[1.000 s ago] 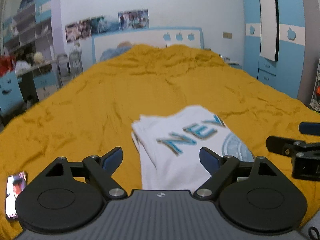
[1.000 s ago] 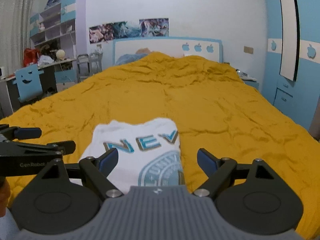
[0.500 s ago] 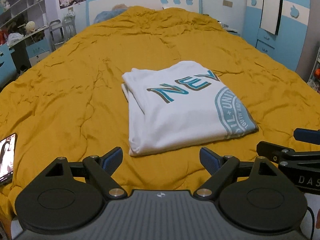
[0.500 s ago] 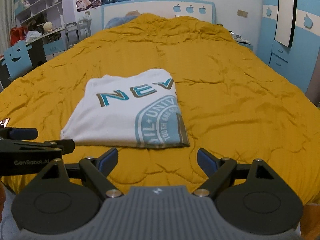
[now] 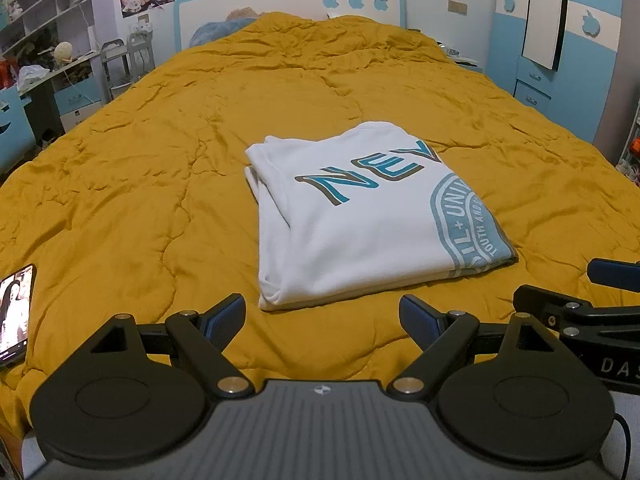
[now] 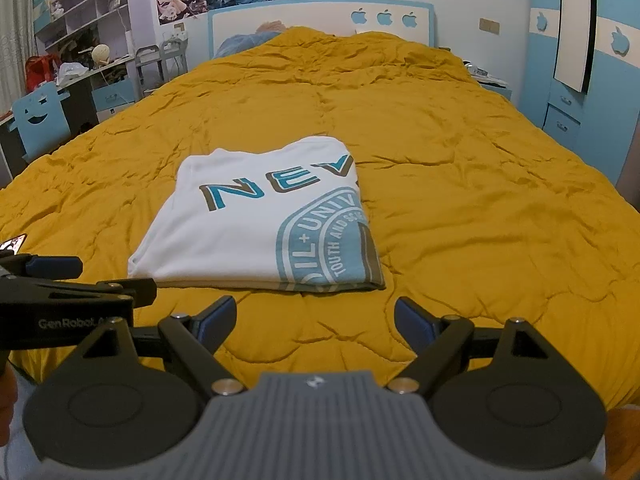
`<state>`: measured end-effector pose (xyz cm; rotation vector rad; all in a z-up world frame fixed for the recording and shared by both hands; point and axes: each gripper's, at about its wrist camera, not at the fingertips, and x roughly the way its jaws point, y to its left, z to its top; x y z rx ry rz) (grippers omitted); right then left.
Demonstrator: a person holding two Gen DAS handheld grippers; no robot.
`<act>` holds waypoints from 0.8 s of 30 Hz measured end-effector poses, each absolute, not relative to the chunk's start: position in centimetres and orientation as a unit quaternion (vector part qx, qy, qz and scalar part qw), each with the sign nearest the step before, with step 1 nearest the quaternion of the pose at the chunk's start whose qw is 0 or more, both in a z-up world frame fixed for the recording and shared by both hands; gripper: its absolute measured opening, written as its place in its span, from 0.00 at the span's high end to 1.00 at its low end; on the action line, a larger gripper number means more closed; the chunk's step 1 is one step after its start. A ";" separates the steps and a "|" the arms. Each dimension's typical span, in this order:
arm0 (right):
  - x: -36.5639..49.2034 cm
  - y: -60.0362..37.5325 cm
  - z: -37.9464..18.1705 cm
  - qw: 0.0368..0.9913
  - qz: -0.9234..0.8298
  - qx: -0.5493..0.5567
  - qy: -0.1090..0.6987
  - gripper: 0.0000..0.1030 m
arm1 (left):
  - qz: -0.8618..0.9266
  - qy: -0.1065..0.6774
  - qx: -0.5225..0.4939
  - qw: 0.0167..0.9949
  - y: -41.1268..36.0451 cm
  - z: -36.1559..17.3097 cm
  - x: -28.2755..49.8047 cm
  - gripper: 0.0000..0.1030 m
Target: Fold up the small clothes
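A white T-shirt (image 5: 360, 220) with teal "NEV" lettering and a round teal print lies folded into a flat rectangle on the yellow bedspread (image 5: 180, 168). In the right wrist view the T-shirt (image 6: 248, 220) sits left of centre. My left gripper (image 5: 322, 318) stands open above the bed's near edge, short of the shirt, with nothing between its fingers. My right gripper (image 6: 314, 318) is open too, held back from the shirt's near edge. Each gripper shows at the side of the other's view.
A phone (image 5: 14, 312) with a lit screen lies on the bedspread at the near left. A blue wardrobe (image 5: 560, 60) stands to the right, with a desk, shelves and a blue chair (image 6: 38, 120) to the left. The headboard (image 6: 320, 20) is far ahead.
Both grippers have pulled back from over the shirt and risen toward the bed's near edge. The folded shirt lies still and now shows whole in both views.
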<state>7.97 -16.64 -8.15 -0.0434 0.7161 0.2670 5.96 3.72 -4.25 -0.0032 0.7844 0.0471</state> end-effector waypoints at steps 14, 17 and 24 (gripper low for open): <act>7.8 -16.6 -7.9 0.930 0.133 -0.023 0.341 0.20 | 0.024 0.382 -0.002 0.924 3.8 -4.2 5.9 0.02; 7.8 -16.6 -7.9 0.930 0.134 -0.023 0.341 0.20 | 0.027 0.382 -0.002 0.924 3.8 -4.1 5.9 0.02; 7.7 -16.6 -7.8 0.931 0.134 -0.024 0.338 0.20 | 0.027 0.382 -0.002 0.924 3.9 -4.1 5.9 0.02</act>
